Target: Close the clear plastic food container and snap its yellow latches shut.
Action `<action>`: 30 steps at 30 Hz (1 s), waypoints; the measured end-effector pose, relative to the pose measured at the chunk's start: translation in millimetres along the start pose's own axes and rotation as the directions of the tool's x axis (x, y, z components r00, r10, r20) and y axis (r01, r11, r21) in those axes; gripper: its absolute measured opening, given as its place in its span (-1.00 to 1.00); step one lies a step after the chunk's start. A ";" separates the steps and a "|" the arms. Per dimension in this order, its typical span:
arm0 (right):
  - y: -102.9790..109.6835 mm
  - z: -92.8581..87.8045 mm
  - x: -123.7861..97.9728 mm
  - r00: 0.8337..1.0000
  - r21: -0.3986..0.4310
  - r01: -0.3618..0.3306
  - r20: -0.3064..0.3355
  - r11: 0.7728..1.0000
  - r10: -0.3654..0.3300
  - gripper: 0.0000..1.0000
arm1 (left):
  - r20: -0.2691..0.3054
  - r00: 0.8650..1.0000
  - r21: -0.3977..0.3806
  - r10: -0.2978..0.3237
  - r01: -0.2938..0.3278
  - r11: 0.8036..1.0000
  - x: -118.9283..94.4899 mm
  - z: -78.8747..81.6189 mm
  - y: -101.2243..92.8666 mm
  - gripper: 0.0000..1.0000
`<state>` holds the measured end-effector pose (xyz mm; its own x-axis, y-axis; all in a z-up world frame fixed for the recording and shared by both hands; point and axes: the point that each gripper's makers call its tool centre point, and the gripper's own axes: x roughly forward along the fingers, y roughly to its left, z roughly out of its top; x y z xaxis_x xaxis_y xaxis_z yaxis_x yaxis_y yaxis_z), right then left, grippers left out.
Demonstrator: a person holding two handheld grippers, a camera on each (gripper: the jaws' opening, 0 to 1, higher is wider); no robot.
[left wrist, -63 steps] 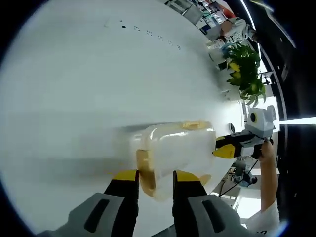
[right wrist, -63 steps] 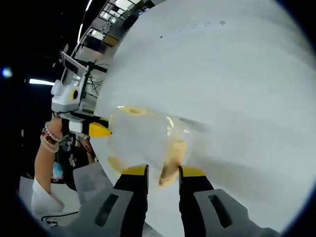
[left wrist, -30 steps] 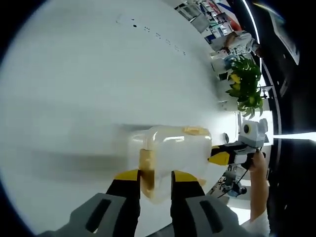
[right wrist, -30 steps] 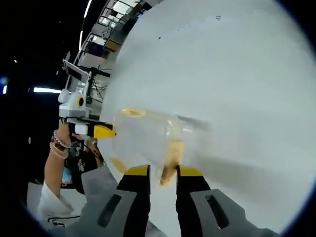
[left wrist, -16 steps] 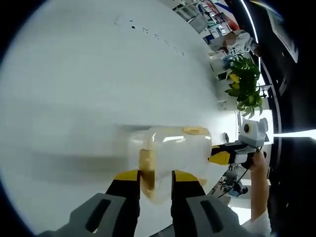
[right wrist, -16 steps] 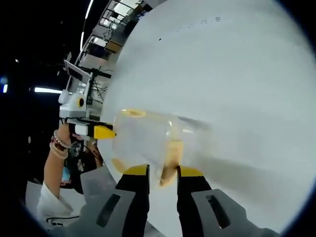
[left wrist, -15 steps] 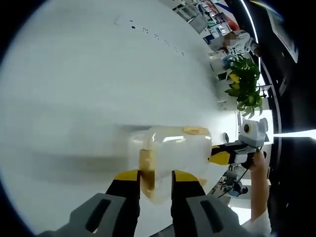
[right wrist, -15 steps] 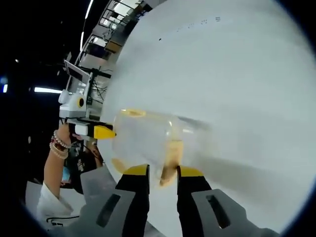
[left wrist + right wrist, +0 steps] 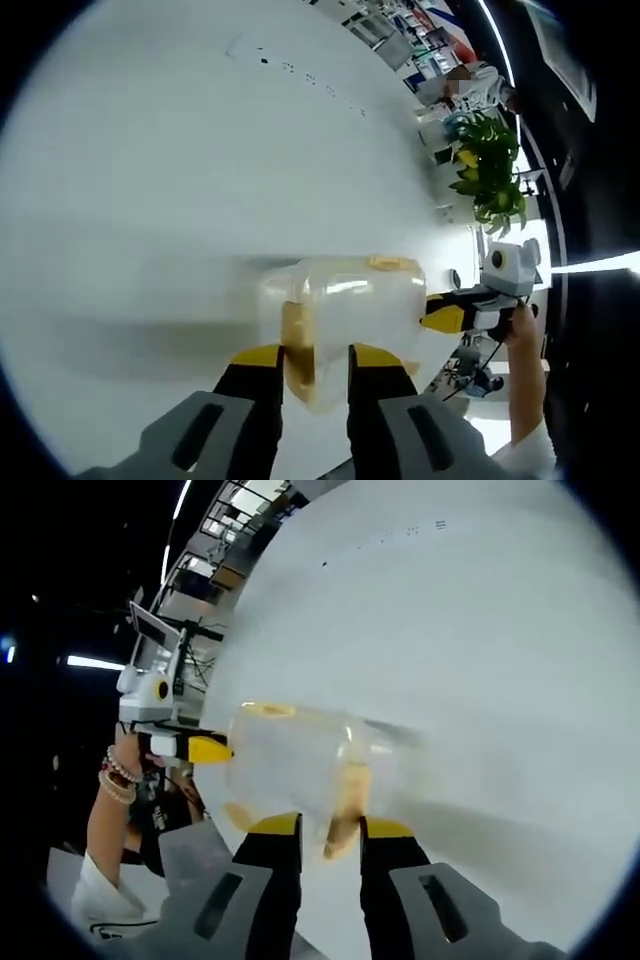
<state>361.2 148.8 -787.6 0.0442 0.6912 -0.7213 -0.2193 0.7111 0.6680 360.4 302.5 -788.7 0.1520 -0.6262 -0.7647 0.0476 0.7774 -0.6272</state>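
The clear plastic container (image 9: 345,315) lies on the white table (image 9: 180,170), lid down on it, a yellow latch (image 9: 392,263) on its far side. My left gripper (image 9: 315,356) is shut on the yellow latch (image 9: 295,345) at the container's near end. At the opposite end, my right gripper (image 9: 445,318) touches the container with its yellow tip. In the right gripper view the container (image 9: 295,760) sits just ahead, and my right gripper (image 9: 330,827) is shut on the end latch (image 9: 345,805). The left gripper (image 9: 205,748) meets the far end there.
A green potted plant (image 9: 485,170) stands past the table's edge, with shelves and office clutter behind. A person's hand (image 9: 522,330) holds the right gripper; a wrist with bracelets (image 9: 110,780) holds the left one. The white table (image 9: 480,660) stretches wide beyond the container.
Both views have shifted only slightly. The container and both grippers keep the same hold at its two ends.
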 end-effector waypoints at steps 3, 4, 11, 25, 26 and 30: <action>0.7 0.1 -0.6 1.000 -0.003 0.006 0.010 1.000 -0.006 -0.65 | 0.013 1.000 0.011 0.001 -0.002 1.000 0.2 0.6 -1.0 -0.65; 1.4 -1.0 -0.9 1.000 -0.004 0.009 0.013 1.000 -0.009 -0.64 | 0.027 1.000 0.034 0.001 -0.002 0.999 -0.2 1.3 -1.2 -0.65; 7.5 -9.0 -2.5 0.999 -0.031 0.035 0.036 0.999 -0.034 -0.62 | 0.107 0.993 0.211 0.041 -0.063 0.976 -1.7 8.2 -4.5 -0.62; 11.8 -2.3 -7.9 0.954 -0.416 0.279 0.020 0.866 -0.298 -0.53 | 0.243 0.955 0.675 0.169 -0.291 0.678 -7.7 24.6 -20.4 -0.52; 10.8 -0.1 -8.5 0.949 -0.441 0.292 0.023 0.849 -0.315 -0.50 | 0.272 0.943 0.714 0.191 -0.331 0.617 -9.1 27.9 -21.8 -0.52; 11.8 4.7 -8.8 0.931 -0.541 0.319 0.024 0.778 -0.365 -0.42 | 0.297 0.932 0.792 0.210 -0.363 0.492 -8.7 23.9 -28.7 -0.69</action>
<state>362.8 151.8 -772.5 0.1446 0.3869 -0.9107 -0.6839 0.7043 0.1907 381.4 287.0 -760.5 0.4443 -0.4026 -0.8003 0.7498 0.6560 0.0863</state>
